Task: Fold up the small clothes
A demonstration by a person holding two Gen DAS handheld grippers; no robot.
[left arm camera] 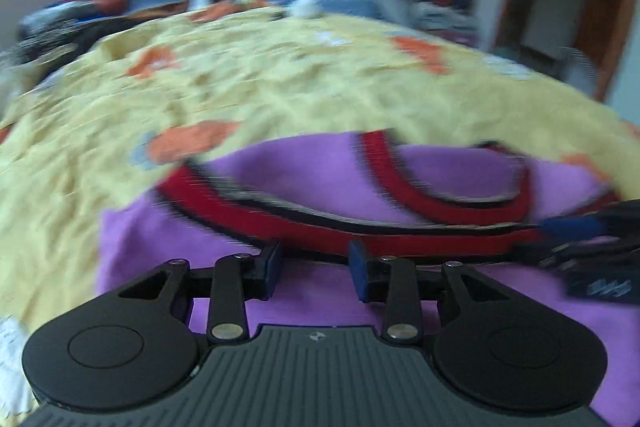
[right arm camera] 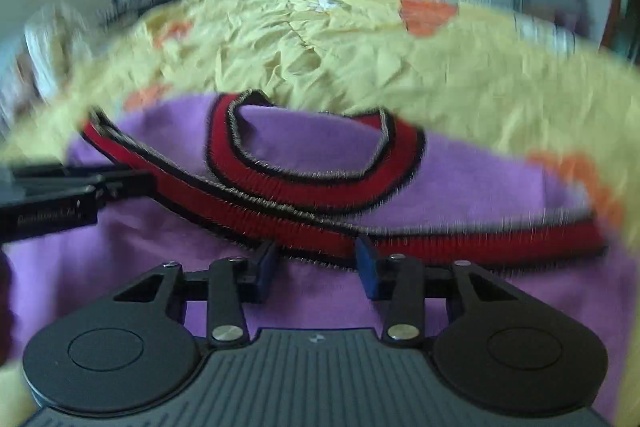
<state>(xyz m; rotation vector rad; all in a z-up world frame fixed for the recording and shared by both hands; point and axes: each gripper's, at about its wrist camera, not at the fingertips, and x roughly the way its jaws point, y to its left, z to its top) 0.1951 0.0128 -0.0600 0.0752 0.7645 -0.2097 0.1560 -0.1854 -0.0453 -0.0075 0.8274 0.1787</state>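
Purple top (right arm camera: 460,179) with red, black-edged trim (right arm camera: 304,187) lying folded on yellow sheet (right arm camera: 360,59); left gripper (left arm camera: 316,269) and right gripper (right arm camera: 318,267) hovering part-open, holding nothing

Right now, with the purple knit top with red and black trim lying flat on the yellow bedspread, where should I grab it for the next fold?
Probably the long red ribbed band crossing the purple knit top. It's thicker than the flat body, so easier to pinch. Come from the near side, where the open right gripper already sits just short of it, on the yellow bedspread.
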